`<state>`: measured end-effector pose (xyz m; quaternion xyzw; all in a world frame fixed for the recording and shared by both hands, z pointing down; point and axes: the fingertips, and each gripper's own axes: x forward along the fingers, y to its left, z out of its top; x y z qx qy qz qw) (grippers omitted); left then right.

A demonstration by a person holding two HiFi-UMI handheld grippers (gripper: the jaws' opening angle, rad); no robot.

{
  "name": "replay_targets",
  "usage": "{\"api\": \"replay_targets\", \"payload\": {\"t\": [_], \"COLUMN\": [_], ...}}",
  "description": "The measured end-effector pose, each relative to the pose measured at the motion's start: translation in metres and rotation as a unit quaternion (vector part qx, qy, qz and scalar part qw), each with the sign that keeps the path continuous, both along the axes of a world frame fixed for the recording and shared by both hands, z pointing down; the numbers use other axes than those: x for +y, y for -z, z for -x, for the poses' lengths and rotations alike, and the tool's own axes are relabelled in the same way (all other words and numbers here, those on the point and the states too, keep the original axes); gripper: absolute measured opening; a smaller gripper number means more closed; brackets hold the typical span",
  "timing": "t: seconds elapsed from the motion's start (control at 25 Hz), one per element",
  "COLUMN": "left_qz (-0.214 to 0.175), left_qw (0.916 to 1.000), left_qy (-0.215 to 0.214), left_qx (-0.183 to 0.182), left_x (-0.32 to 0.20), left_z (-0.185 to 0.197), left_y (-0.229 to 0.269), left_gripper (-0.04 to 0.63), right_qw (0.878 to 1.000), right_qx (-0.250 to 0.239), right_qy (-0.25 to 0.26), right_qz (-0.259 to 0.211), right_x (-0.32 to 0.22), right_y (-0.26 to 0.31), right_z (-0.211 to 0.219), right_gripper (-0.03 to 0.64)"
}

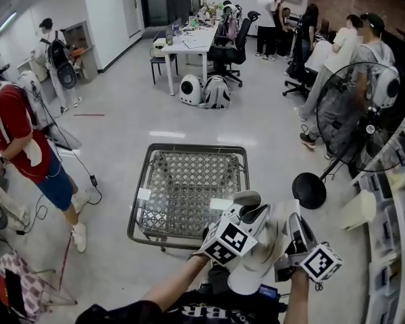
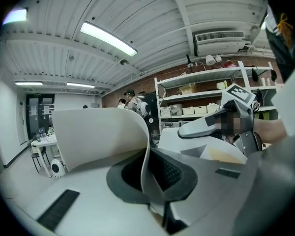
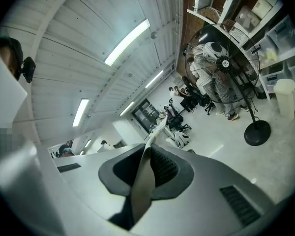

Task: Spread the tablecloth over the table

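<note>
Close to the body, the left gripper and right gripper each pinch an edge of the limp white fabric tablecloth, bunched between them in the air. Carrying step, I judge; next, part the grippers and cast it over the glass-topped metal-framed table ahead.

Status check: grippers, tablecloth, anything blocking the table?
Left gripper and right gripper both shut on tablecloth. Tablecloth bunched between them at table's near end; table uncovered. Fan beside table, apart.
</note>
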<state>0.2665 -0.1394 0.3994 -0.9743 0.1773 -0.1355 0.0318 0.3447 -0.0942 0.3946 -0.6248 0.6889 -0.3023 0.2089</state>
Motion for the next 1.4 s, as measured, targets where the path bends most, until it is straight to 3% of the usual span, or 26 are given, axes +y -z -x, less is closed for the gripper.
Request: {"api": "replay_targets", "payload": {"t": [0.4,0.56,0.8,0.96,1.08,1.4], "left_qz": [0.007,-0.002,-0.046,-0.072,-0.085,-0.114], "left_qw": [0.9994,0.9971,0.9856,0.9679,0.9487,0.8777], "left_qy": [0.028,0.076,0.162,0.241,0.304,0.465], "left_qx": [-0.019,-0.012,0.000,0.012,0.023,-0.012], "left_x": [-0.131,-0.214,-0.322,-0.378,-0.405,-0.444], "left_z": [-0.037,-0.044,-0.014,0.030,0.075,0.249], "left_y": [-0.014,-0.002,0.026,0.049,0.067,0.074], "left_gripper": [0.020,0.020,0.020,0.021,0.025,0.028], "right_qw": [1.000,1.000,0.996,0.990,0.986,0.973], "right_qx": [-0.011,-0.007,0.011,-0.003,-0.016,-0.057], "right_qy": [-0.002,0.013,0.050,0.109,0.136,0.203], "right_qz": [-0.003,-0.025,-0.069,-0.086,-0.091,-0.098], "right_x": [-0.126,-0.186,-0.263,-0.303,-0.318,-0.348], "right_y": [-0.004,0.007,0.022,0.021,0.026,0.020], "right_z": [-0.052,-0.070,-0.069,-0.043,-0.024,0.030], "right_gripper": [0.044,0.044,0.043,0.043,0.043,0.044]}}
